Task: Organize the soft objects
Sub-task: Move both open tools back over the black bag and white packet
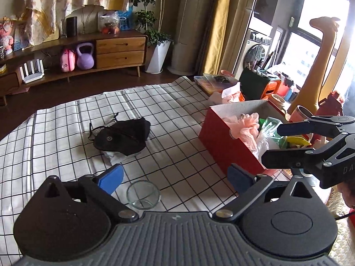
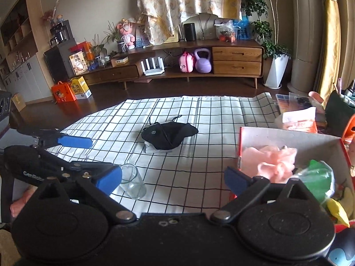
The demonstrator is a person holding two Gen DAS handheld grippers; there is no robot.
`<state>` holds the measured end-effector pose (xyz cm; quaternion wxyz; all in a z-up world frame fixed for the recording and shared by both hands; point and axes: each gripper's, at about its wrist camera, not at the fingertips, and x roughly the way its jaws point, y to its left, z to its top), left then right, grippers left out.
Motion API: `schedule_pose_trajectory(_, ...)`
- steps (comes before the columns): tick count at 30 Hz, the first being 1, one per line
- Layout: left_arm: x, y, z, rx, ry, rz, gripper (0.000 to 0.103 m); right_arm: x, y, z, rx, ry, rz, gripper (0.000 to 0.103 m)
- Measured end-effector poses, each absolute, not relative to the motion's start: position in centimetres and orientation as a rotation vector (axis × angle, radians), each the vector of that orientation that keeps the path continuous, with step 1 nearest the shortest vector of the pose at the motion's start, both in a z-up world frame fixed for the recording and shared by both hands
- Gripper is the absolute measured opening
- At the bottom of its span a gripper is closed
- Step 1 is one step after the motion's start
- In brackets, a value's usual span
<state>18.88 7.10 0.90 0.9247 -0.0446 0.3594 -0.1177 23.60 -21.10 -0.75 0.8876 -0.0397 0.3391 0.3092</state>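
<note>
A black fabric pouch (image 1: 121, 136) (image 2: 168, 136) with a cord lies crumpled on the chequered cloth (image 1: 177, 115), partly covering something white. To its right stands an open red box (image 1: 224, 146) (image 2: 288, 136) that holds a pink frilly mesh piece (image 1: 246, 128) (image 2: 275, 161) and a green plastic bag (image 2: 317, 177). My left gripper (image 1: 176, 178) is open over the cloth, short of the pouch, with nothing between its blue pads. My right gripper (image 2: 172, 180) (image 1: 271, 145) is open too, by the box's near left corner, and holds nothing.
A clear glass (image 1: 143, 195) (image 2: 133, 184) stands on the cloth just ahead of both grippers. Plastic cases, a tissue pack (image 2: 299, 119) and clutter crowd the right behind the box. A wooden sideboard (image 2: 237, 61) lines the far wall. The left gripper's blue finger (image 2: 75, 142) reaches in from the left.
</note>
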Motion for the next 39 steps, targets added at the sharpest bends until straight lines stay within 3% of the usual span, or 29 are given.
schedule_pose_trajectory(20,27.4,16.1,-3.9,-0.101,0.754,-0.036,0.102,34.5,-11.9,-4.5,-0.124,0.795,0.6,0.099)
schedule_pose_trajectory(39,33.3,15.2,-11.8,-0.102,0.804,-0.068,0.102,45.5,-7.4,-13.2,0.075,0.993,0.495,0.081)
